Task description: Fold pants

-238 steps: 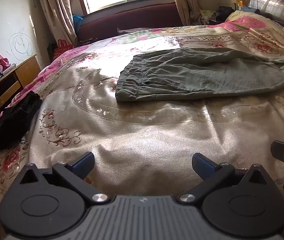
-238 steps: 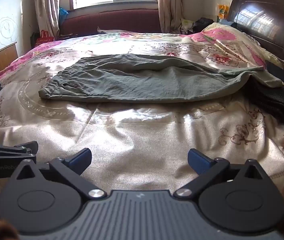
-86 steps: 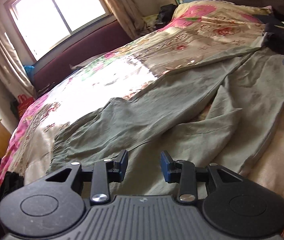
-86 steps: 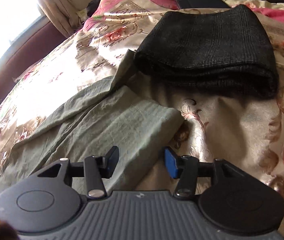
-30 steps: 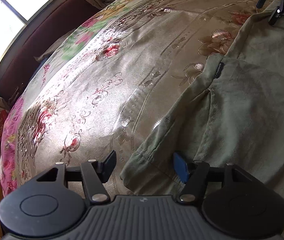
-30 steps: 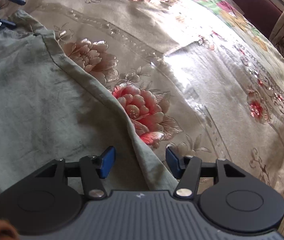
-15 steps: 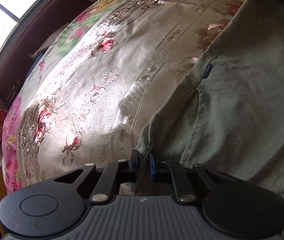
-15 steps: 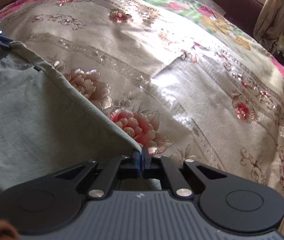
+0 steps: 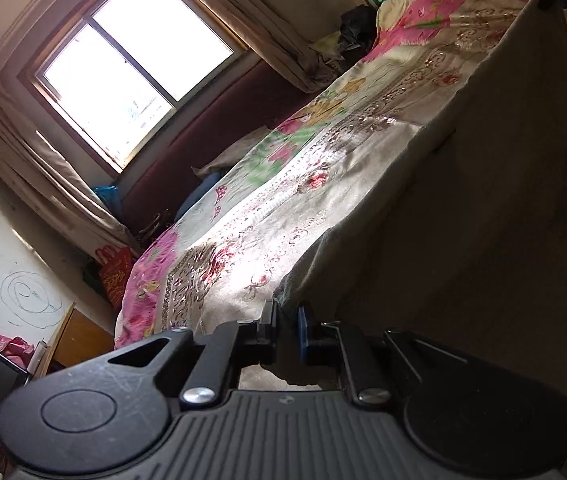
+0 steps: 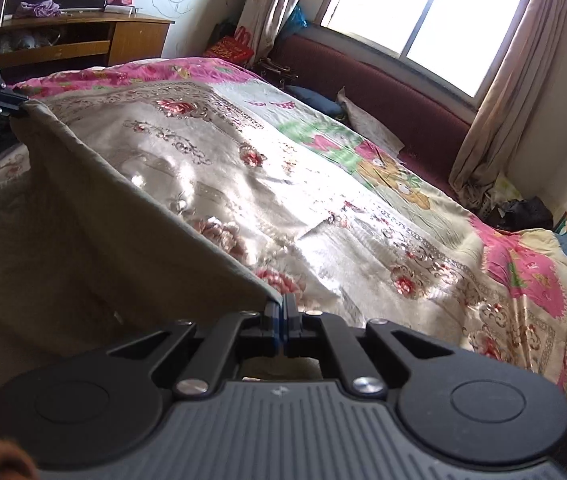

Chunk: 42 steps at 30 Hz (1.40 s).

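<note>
Above floral bedspread [image 9: 267, 216], each hand-held gripper [image 9: 285, 330] [image 10: 282, 320] pinches green pants [image 10: 95, 240] edge.

Left gripper [image 9: 286, 322] and right gripper [image 10: 282, 320] — both clamped, angled slightly downward.

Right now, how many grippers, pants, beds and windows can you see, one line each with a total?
Grippers: 2, the left gripper and right gripper
Pants: 1
Bed: 1
Window: 1
Total: 5
</note>
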Each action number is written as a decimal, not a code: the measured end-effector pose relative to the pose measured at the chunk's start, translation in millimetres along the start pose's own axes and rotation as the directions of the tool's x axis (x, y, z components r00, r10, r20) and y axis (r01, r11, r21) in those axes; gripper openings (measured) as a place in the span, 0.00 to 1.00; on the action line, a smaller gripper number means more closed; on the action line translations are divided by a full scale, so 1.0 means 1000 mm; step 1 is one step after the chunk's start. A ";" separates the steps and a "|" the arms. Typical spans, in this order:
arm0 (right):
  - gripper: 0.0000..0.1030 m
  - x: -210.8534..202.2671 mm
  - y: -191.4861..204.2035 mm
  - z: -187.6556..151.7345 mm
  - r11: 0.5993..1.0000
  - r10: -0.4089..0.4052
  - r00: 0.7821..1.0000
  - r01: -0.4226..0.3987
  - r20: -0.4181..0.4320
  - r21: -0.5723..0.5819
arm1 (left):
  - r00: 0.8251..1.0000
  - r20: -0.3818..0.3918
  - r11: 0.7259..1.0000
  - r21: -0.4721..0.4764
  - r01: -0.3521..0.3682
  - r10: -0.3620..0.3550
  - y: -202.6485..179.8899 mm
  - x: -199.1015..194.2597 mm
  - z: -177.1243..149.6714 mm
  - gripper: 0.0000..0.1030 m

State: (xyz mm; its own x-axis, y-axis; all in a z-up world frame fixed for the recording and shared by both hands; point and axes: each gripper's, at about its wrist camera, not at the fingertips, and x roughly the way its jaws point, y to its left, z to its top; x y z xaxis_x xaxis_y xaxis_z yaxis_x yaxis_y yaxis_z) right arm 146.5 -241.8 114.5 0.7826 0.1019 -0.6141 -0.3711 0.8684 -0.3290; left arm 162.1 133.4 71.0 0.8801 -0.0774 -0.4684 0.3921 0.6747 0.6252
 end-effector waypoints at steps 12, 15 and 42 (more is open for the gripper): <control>0.01 -0.013 0.091 -0.122 0.999 -0.019 0.988 0.012 -0.150 -0.045 | 0.989 -0.127 0.997 0.022 0.079 -0.076 -0.104 -0.071 -0.077 0.26; 0.01 -0.018 0.091 -0.115 1.000 -0.020 0.991 0.017 -0.132 -0.023 | 0.991 -0.121 0.998 0.030 0.051 -0.047 -0.104 -0.074 -0.081 0.26; 0.39 -0.059 0.089 -0.136 0.953 0.040 0.978 0.023 -0.204 0.301 | 0.997 -0.050 0.997 -0.059 0.050 -0.053 -0.115 -0.112 -0.068 0.29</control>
State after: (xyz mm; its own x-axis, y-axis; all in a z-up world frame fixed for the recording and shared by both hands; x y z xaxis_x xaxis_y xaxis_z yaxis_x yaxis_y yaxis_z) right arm -0.5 -236.4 23.6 0.6489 0.0358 -0.7600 -0.1851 0.9763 -0.1120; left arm 0.3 114.5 9.6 0.8435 -0.0760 -0.5318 0.4191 0.7124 0.5629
